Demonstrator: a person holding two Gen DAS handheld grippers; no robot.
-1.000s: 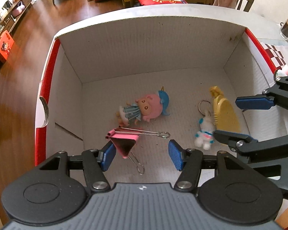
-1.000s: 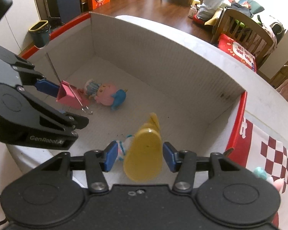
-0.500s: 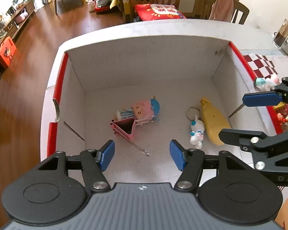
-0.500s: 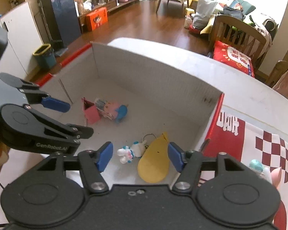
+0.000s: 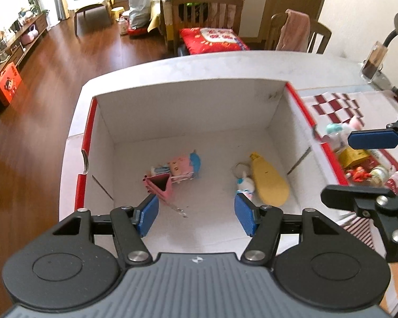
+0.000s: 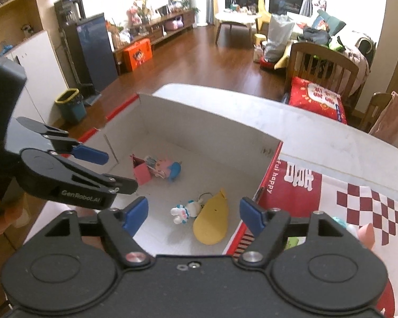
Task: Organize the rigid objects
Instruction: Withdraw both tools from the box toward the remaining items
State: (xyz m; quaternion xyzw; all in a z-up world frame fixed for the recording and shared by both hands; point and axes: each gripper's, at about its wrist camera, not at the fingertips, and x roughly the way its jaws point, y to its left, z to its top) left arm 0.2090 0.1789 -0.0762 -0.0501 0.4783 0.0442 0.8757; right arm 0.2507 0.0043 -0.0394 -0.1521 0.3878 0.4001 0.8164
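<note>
hovering above the box (image 5: 191, 111), left gripper (image 5: 196, 213) spread empty, right gripper (image 6: 193, 213) opening empty, keyring (image 5: 237, 165) half-hidden.

The pink triangular binder clip (image 5: 159, 185) covers part of the pink and blue cartoon figurine (image 5: 181, 164) behind it, so the figurine's face is hard to read. The small items (image 5: 358, 159) on the red and white checkered cloth (image 5: 339, 106) by the surface's right edge are a blurry jumble, half behind the right gripper (image 5: 358, 164).
</note>
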